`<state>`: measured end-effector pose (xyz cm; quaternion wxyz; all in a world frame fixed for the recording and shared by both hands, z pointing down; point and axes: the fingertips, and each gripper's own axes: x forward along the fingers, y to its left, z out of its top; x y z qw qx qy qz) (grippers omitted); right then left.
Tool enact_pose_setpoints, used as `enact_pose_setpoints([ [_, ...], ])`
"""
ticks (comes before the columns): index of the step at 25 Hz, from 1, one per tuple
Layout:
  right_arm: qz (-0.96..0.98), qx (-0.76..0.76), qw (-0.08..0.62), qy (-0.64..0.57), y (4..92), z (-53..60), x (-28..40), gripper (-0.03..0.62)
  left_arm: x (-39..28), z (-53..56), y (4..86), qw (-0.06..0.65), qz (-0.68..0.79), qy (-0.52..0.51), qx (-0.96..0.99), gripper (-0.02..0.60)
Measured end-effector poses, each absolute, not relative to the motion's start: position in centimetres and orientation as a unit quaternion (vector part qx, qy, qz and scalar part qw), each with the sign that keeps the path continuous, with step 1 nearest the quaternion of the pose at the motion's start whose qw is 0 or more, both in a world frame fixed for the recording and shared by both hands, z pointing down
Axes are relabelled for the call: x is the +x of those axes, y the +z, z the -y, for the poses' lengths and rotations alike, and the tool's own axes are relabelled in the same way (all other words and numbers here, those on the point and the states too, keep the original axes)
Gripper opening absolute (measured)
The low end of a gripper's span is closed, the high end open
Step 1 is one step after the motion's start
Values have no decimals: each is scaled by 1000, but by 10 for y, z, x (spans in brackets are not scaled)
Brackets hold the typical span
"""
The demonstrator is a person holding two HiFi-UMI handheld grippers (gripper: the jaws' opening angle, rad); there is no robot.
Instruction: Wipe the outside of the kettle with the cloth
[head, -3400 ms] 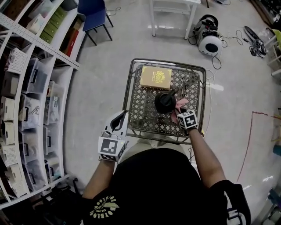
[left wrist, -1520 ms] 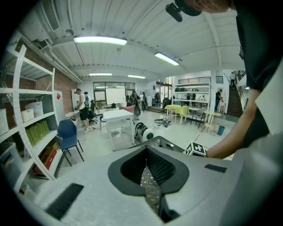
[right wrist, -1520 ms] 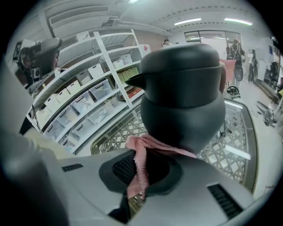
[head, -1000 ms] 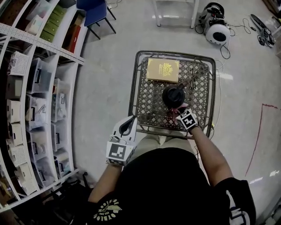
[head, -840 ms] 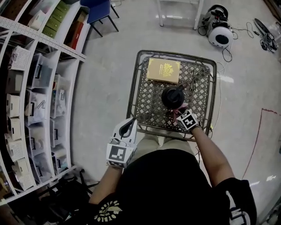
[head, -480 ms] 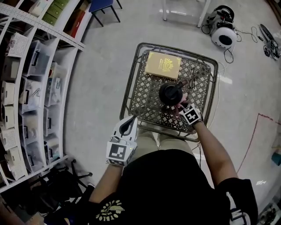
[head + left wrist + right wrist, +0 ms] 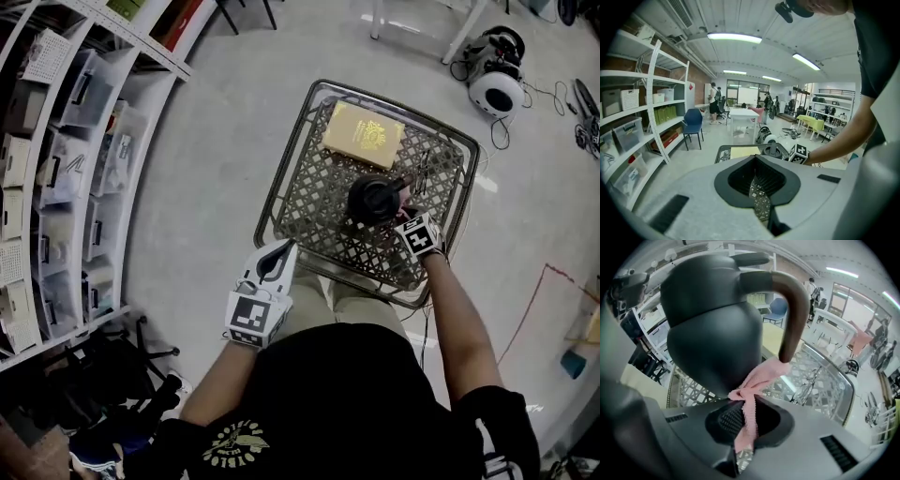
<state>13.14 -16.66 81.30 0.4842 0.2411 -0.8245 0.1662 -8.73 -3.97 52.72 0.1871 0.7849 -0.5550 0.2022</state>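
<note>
A black kettle (image 7: pixel 375 199) with a brown handle (image 7: pixel 794 310) stands on a metal lattice table (image 7: pixel 281 169). My right gripper (image 7: pixel 405 219) is at its near right side, shut on a pink cloth (image 7: pixel 757 378). The cloth's free end lies against the kettle's lower body (image 7: pixel 712 333), beside the foot of the handle. My left gripper (image 7: pixel 274 261) hangs by the table's near left edge, away from the kettle. Its jaws are shut with nothing between them. From the left gripper view the kettle (image 7: pixel 774 151) shows small beyond the table rim.
A yellow box (image 7: pixel 364 134) lies on the table's far side, with a thin dark wire-like item (image 7: pixel 424 169) to its right. Shelves with bins (image 7: pixel 56 141) run along the left. A white round machine (image 7: pixel 495 89) and cables sit on the floor beyond the table.
My right gripper has carried the cloth from the kettle's near side round toward its right side. My left gripper sank slightly beside the table edge.
</note>
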Motion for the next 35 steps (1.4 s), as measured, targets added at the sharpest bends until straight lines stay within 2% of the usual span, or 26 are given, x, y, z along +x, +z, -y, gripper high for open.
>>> enact_pose_setpoints([
  [10,809,245,508,163,823,136,113,29,-104,58,531,194,524,197,806,9],
  [19,806,270,480,216,820,92,79,29,-138,83,516,171,484,209,832,8],
  [23,804,288,452,258,814,76,48,29,-146,93,509,160,462,210,846,9],
  [27,818,296,394,297,795,66,20,29,-147,106,499,142,438,198,865,9],
  [35,824,364,303,310,738,66,25,28,-144,120,483,125,402,172,891,9],
])
